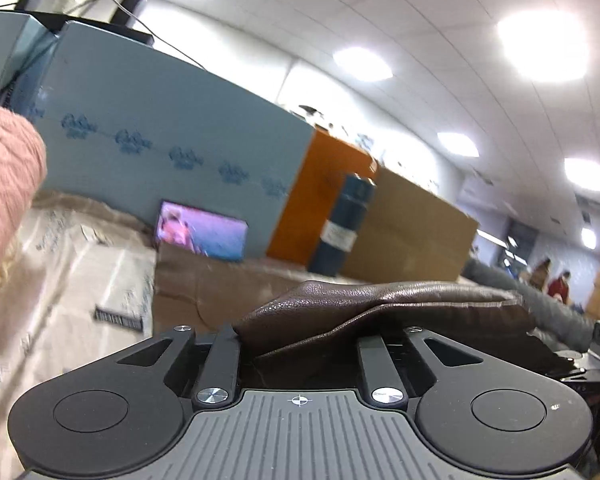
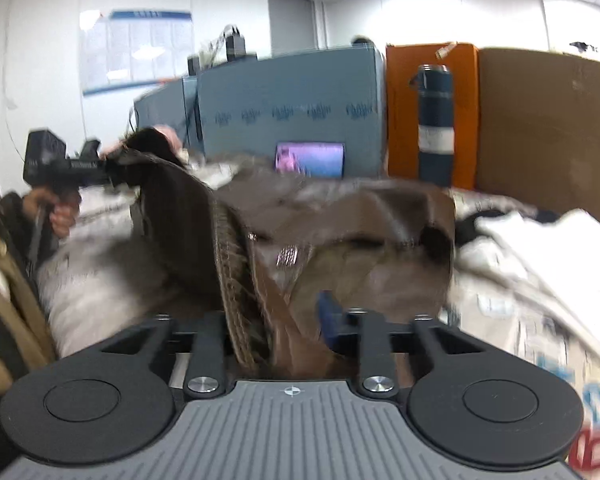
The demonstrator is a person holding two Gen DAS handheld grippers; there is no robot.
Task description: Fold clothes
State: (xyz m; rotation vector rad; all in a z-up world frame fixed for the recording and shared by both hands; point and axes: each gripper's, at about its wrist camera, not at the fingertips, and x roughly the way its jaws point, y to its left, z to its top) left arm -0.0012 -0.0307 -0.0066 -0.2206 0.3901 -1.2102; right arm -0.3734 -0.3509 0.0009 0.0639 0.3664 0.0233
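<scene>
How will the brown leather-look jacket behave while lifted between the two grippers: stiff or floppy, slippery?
The brown jacket probably sags: it hangs in loose folds between the left gripper and the right gripper. In the left wrist view its grained skin holds broad creases, so likely fairly heavy. The smooth sheen hints it may slip.

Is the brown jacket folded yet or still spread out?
Not folded: the brown jacket hangs bunched and lifted between the left gripper and right gripper.

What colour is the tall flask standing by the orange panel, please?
Dark blue flask, clearest in the right wrist view.
</scene>
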